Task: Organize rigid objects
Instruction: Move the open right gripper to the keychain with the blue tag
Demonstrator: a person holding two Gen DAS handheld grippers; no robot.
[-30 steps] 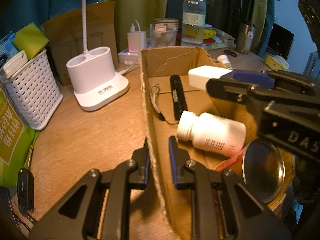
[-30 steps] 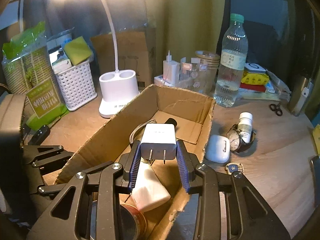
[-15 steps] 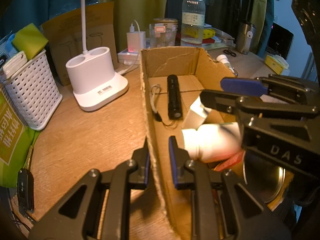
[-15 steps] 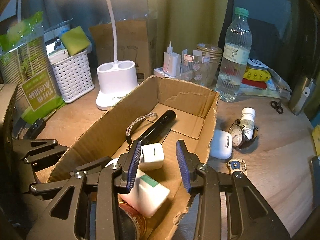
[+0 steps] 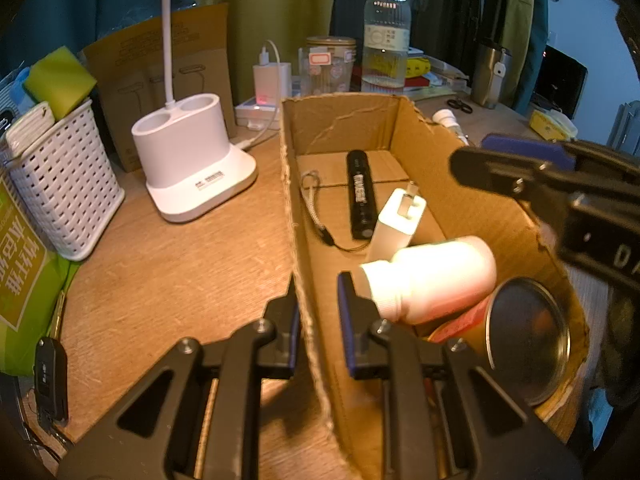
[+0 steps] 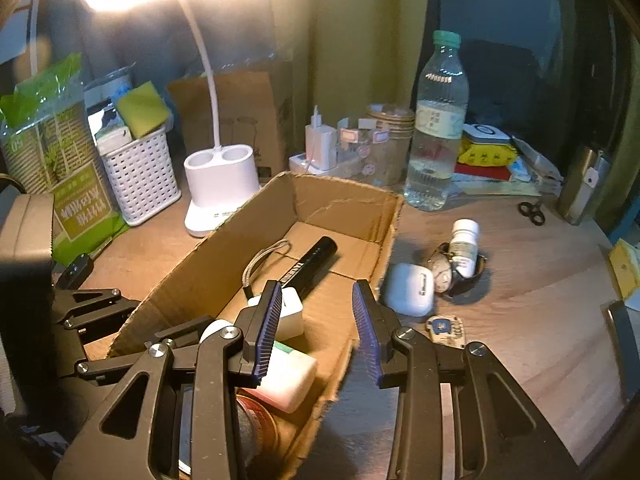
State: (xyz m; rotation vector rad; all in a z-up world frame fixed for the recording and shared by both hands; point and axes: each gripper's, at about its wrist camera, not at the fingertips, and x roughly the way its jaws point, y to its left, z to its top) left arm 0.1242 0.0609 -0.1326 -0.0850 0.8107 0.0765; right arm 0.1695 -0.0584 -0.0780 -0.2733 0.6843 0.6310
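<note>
The charger (image 6: 289, 314) lies in the cardboard box (image 6: 200, 272) beside the flashlight (image 6: 310, 264); right gripper (image 6: 316, 330) spread and empty, left gripper (image 5: 316, 312) pinching the box wall.

Wooden desk (image 6: 540, 320), light grain. White gooseneck desk lamp (image 6: 220, 188) toward desk's back-left, head lit, strong glare at top of right-wrist view. Behind lamp: yellow-green curtain (image 5: 276, 12), w/ teal curtain (image 5: 72, 4) further left. Rest of rm dim, dark to lamp's right
</note>
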